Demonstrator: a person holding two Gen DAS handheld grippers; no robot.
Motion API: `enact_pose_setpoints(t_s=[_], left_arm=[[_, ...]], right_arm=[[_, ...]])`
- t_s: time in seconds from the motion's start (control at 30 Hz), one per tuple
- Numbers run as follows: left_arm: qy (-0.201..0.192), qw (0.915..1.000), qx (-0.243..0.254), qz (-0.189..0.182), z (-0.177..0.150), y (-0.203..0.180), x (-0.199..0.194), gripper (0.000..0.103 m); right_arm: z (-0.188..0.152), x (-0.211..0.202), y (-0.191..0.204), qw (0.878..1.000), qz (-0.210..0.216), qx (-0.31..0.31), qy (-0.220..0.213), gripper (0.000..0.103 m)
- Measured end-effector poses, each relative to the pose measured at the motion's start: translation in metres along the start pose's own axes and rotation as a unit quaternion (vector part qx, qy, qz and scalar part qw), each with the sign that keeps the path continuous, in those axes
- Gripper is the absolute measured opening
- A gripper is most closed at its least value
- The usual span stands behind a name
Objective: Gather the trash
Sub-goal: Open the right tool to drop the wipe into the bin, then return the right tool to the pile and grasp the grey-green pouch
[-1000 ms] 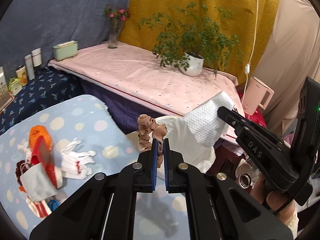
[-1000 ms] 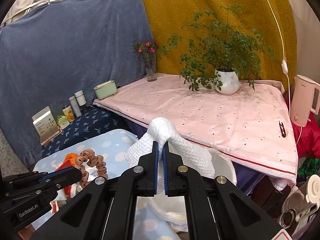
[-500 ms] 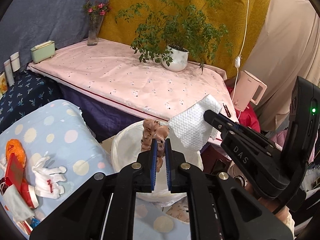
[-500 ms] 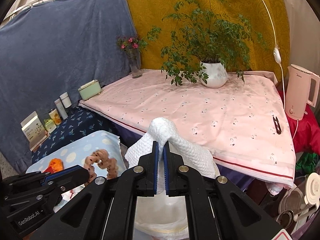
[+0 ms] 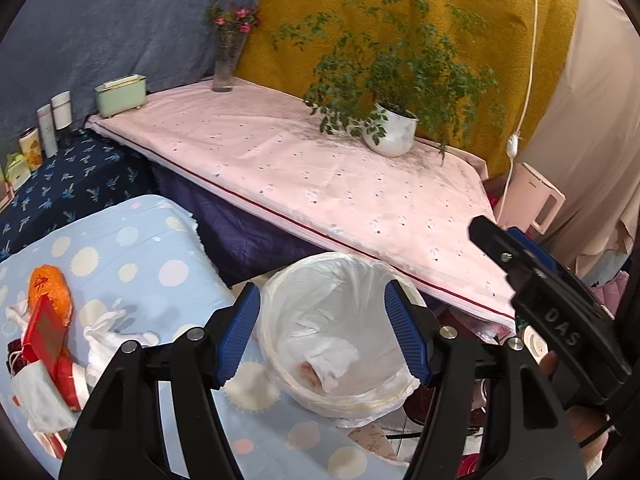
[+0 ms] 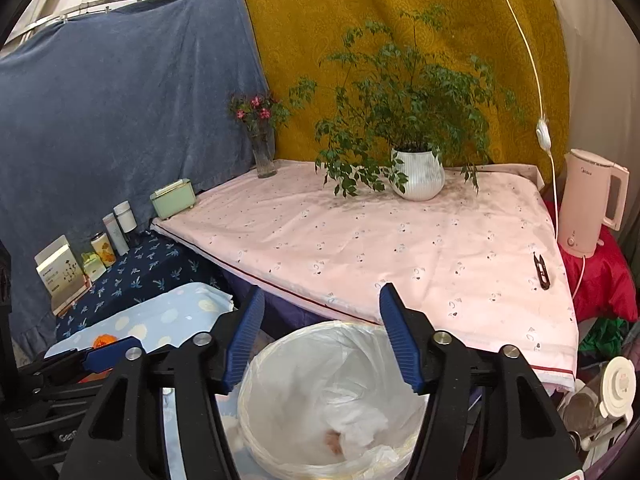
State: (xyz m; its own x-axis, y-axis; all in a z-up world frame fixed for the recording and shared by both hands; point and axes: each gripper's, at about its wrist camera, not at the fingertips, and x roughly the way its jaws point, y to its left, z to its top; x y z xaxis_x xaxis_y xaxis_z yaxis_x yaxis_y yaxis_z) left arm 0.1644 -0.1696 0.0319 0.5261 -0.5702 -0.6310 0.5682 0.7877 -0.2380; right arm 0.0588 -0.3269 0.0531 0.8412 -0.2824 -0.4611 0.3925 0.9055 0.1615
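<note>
A white bin with a plastic liner (image 5: 348, 258) (image 6: 320, 326) stands beside the blue dotted cloth (image 5: 132, 248). Inside it lie a white paper towel (image 5: 334, 360) (image 6: 360, 420) and a brown knobbly piece (image 5: 308, 370) (image 6: 334, 442). My left gripper (image 5: 322, 292) hovers over the bin, its jaws opening with nothing between them. My right gripper (image 6: 322, 294) is also above the bin, jaws opening and empty; it shows at the right in the left wrist view (image 5: 492, 236). On the cloth lie an orange wrapper (image 5: 50, 288), a red packet (image 5: 44, 332) and crumpled white tissue (image 5: 108, 340).
Behind the bin a pink-covered table (image 6: 360, 248) carries a potted plant (image 6: 418, 180), a flower vase (image 6: 264, 156), a green box (image 6: 174, 198) and small black snips (image 6: 540, 270). A pink kettle (image 6: 592, 200) stands at the right. Bottles and boxes (image 6: 108, 240) line the dark blue cloth.
Both grippers moved over the bin and opened. The brown piece left the left gripper and the white paper towel left the right one; both now lie in the bin.
</note>
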Motion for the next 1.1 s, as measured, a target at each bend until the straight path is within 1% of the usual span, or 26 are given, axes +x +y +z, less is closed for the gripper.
enact_pose_setpoints(t_s=[0.17,0.4,0.43,0.47,0.5,0.8,0.9,0.93,0.97,1.1], left_arm=[[-0.011,0.9996,-0.021,0.014,-0.002,0.016,-0.018,0.062],[-0.029,0.9975,-0.042,0.048,-0.012,0.043,-0.050,0.064],[-0.030,0.9970,-0.046,0.054,-0.013,0.047,-0.054,0.066],[-0.032,0.9962,-0.052,0.062,-0.016,0.054,-0.059,0.069],[-0.034,0.9956,-0.056,0.066,-0.018,0.058,-0.063,0.070],[-0.038,0.9882,-0.084,0.122,-0.044,0.101,-0.096,0.070],[-0.036,0.9857,-0.096,0.134,-0.052,0.116,-0.104,0.074],[-0.036,0.9847,-0.099,0.139,-0.055,0.120,-0.107,0.077],[-0.037,0.9831,-0.104,0.146,-0.059,0.125,-0.110,0.078],[-0.034,0.9796,-0.116,0.160,-0.071,0.143,-0.120,0.078]], right_arm=[[0.004,-0.016,0.015,1.000,0.012,-0.007,-0.009,0.064],[0.005,-0.037,0.046,0.999,0.041,-0.021,-0.016,0.065],[0.005,-0.039,0.052,0.999,0.046,-0.024,-0.016,0.065],[0.005,-0.040,0.057,0.998,0.050,-0.027,-0.015,0.065],[0.003,-0.042,0.062,0.998,0.054,-0.029,-0.015,0.065],[-0.009,-0.054,0.106,0.994,0.096,-0.050,-0.004,0.065],[-0.013,-0.056,0.121,0.993,0.108,-0.058,0.000,0.065],[-0.016,-0.057,0.126,0.992,0.112,-0.061,0.002,0.065],[-0.018,-0.057,0.132,0.991,0.116,-0.065,0.005,0.065],[-0.029,-0.056,0.150,0.989,0.131,-0.074,0.018,0.065]])
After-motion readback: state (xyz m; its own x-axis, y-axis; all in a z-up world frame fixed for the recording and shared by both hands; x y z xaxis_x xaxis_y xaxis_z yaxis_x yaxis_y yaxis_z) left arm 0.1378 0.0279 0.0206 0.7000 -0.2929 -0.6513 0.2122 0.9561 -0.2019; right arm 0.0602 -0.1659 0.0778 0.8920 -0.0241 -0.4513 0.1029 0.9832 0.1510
